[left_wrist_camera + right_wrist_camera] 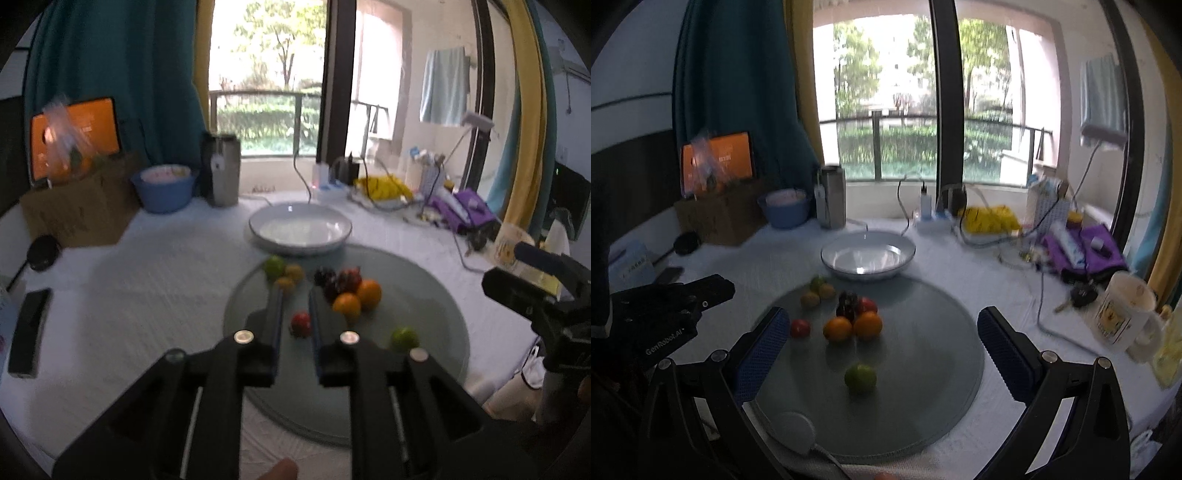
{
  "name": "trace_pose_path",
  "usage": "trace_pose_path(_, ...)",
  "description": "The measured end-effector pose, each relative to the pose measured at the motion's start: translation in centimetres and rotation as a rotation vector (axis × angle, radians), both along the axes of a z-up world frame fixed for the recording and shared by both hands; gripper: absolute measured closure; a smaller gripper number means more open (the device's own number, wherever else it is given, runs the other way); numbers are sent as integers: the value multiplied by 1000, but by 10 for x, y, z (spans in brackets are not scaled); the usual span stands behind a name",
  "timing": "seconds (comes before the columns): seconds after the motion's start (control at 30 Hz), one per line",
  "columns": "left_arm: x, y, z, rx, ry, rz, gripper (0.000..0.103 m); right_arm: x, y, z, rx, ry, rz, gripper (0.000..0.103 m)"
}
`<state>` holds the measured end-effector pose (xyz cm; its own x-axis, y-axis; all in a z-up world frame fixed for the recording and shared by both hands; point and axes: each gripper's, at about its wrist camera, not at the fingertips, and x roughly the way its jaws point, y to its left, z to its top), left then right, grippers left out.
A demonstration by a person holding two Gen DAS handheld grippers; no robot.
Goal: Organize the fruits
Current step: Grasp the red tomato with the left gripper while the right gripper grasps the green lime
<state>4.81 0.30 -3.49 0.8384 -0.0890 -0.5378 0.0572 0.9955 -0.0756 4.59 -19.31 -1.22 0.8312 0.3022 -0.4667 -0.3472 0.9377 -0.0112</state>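
- Left gripper has its fingers only a narrow gap apart, and a small red fruit sits right between them on the glass turntable. Can't tell if the pads are actually touching it.
- Just right of the left fingers: a green lime close in, then two oranges side by side.
- Right gripper is spread wide with nothing in it. That same lime lies nearest, between the two fingers.
- Further out between the right fingers are the oranges and the red fruit, which is just off the left finger's tip.
- Past the oranges there's a dark grape bunch with a reddish fruit touching it.
- Beyond the left fingertips, a green fruit and two yellowish ones huddle together.
- Farthest out, straight ahead of both grippers, a white bowl sits at the turntable's far edge on the white tablecloth.
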Motion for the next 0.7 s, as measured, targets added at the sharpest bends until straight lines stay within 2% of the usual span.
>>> trace_pose_path(0.23, 21, -9, -35, -4, 114, -78, 86, 19, 4, -32, -26, 97, 7, 0)
trace_pose_path(0.47, 37, -8, -54, -75, 176, -111, 83, 34, 11, -55, -50, 160, 32, 2)
trace_pose_path(0.5, 40, -8, -57, -76, 182, -109, 81, 35, 12, -57, -50, 169, 36, 3)
trace_pose_path(0.6, 49, -15, -64, 19, 209, -115, 74, 40, 13, -63, -56, 187, 38, 4)
trace_pose_path(0.63, 50, -15, -66, 18, 210, -126, 65, 41, 13, -65, -58, 192, 38, 5)
trace_pose_path(0.7, 57, -13, -70, 4, 230, -123, 61, 45, 14, -67, -58, 199, 36, 5)
